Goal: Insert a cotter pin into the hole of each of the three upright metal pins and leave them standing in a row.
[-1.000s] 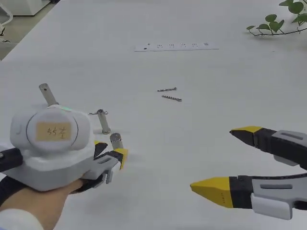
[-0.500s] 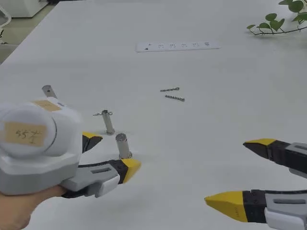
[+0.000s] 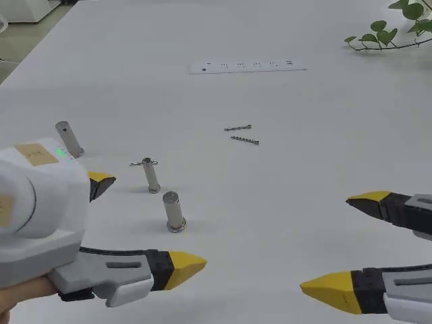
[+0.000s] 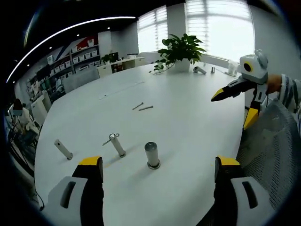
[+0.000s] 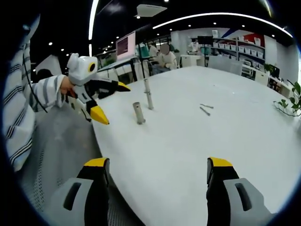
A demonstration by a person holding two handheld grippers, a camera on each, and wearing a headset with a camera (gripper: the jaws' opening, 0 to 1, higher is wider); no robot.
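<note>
Three upright metal pins stand in a row on the white table: a far pin [image 3: 65, 138], a middle pin [image 3: 150, 176] with a cotter pin [image 3: 143, 163] through its top, and a near pin [image 3: 173, 211]. The near pin [image 4: 151, 155] has nothing through it. Two loose cotter pins [image 3: 240, 133] lie further back, side by side. My left gripper [image 3: 145, 223] is open, its jaws wide on either side of the near pin and a little short of it. At the lower right my right gripper [image 3: 335, 244] is open and holds nothing.
A white power strip [image 3: 248, 66] lies flat at the back of the table. Plant leaves [image 3: 398, 27] reach in at the far right corner. The right gripper view has the table's near edge [image 5: 106, 141] with a grey floor beyond.
My left gripper's jaws, narrow and close by the near pin a second ago, have spread wide and drawn back from it. The pin stays standing. The right gripper has barely shifted.
</note>
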